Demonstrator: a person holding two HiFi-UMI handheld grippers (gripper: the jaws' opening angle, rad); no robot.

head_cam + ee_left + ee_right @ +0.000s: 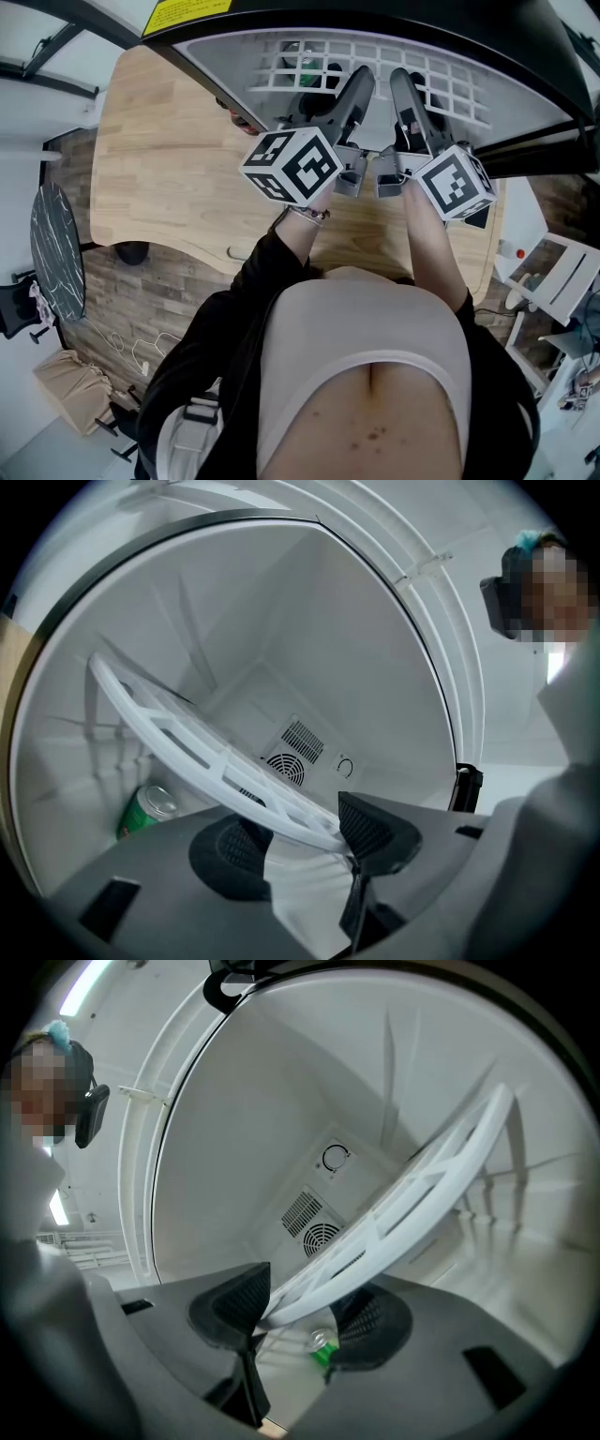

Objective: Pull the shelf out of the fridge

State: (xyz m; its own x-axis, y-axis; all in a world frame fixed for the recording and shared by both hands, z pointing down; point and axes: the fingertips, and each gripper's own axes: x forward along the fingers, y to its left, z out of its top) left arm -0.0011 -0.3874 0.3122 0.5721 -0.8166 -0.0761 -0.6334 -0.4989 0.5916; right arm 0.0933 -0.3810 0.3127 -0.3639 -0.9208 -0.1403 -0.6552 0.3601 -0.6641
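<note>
The white grid shelf (pixel 375 75) sits inside the small open fridge (pixel 525 94) on the wooden table (pixel 169 169). Both grippers reach in side by side at its front edge. In the left gripper view the shelf (pixel 187 742) slants down across the picture, and its front rim lies between the pads of my left gripper (pixel 300 841), touching both. In the right gripper view the shelf (pixel 422 1194) slants the other way. Its rim runs into my right gripper (pixel 305 1321), which is closed on it. A green can (pixel 145 808) stands under the shelf.
The fridge's white back wall carries a round fan vent (pixel 284 766) and a dial (pixel 335 1158). The green can (pixel 323 1346) shows on the fridge floor below the right jaws. A dark round table (pixel 56 253) stands left of the wooden table, and white furniture (pixel 562 272) stands to the right.
</note>
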